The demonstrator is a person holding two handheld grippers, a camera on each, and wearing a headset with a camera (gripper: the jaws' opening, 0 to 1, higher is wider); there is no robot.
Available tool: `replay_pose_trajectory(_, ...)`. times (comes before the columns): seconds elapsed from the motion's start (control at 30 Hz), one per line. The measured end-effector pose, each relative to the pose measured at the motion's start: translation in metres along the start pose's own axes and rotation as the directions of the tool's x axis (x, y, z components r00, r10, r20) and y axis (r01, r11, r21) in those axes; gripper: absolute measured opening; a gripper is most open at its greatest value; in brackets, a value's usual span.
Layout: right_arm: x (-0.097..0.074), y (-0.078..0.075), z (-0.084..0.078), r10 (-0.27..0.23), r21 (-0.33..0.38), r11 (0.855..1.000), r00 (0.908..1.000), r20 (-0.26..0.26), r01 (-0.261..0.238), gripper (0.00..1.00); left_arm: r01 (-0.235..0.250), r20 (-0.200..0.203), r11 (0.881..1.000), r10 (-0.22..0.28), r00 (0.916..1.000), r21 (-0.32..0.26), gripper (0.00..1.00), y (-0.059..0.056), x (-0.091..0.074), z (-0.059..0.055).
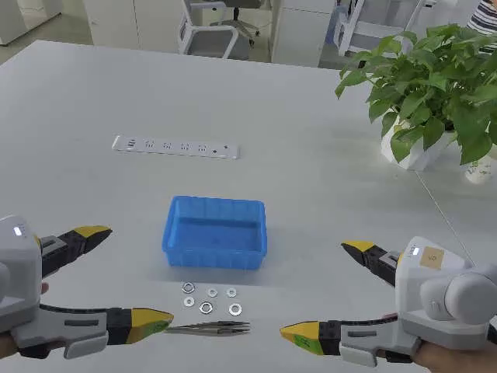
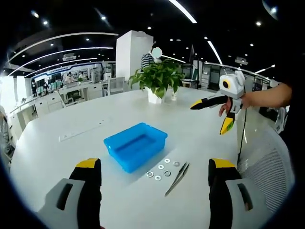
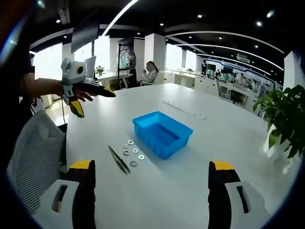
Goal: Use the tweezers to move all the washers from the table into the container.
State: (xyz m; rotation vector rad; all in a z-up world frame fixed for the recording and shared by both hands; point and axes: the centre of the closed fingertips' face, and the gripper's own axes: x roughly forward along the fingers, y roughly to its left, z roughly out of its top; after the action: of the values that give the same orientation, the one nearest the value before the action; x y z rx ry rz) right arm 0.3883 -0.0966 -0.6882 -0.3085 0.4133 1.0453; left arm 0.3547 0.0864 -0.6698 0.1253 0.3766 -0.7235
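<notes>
Smooth white table (image 1: 311,155) with rigid blue plastic bin (image 1: 215,231) mid-way; left gripper (image 1: 140,273) and right gripper (image 1: 313,287) spread wide, empty, flanking thin steel tweezers (image 1: 208,329) lying flat and untouched at near edge. Between tweezers and bin, six small flat metal washers (image 1: 206,308), loose cluster, none binned. Likely light, slick, springy tweezers, so pinch mid-shank; expect washers hard to lift off flat, so nip rim edge.

**Bright blue on pale grey**

The table (image 1: 311,116) is plain pale grey-white. The container (image 1: 215,231) is bright blue. The washers (image 1: 206,308) and tweezers (image 1: 210,329) are silvery. The power strip (image 1: 175,146) is white. The plant (image 1: 443,78) has green leaves above a white pot (image 1: 415,151). The left gripper (image 1: 140,273) and right gripper (image 1: 314,287) are light grey, with black fingers (image 1: 116,318) tipped yellow.
</notes>
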Motion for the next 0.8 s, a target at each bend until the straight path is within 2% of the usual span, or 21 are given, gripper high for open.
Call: replay_pose_trajectory(0.8,-0.0002,-0.0025,0.0014,-0.004,-0.009,1.000,1.0000,0.003,0.004,1.00,0.004,0.008,1.000,-0.004,1.0000,0.006,0.99,-0.0011,0.0003,0.0024)
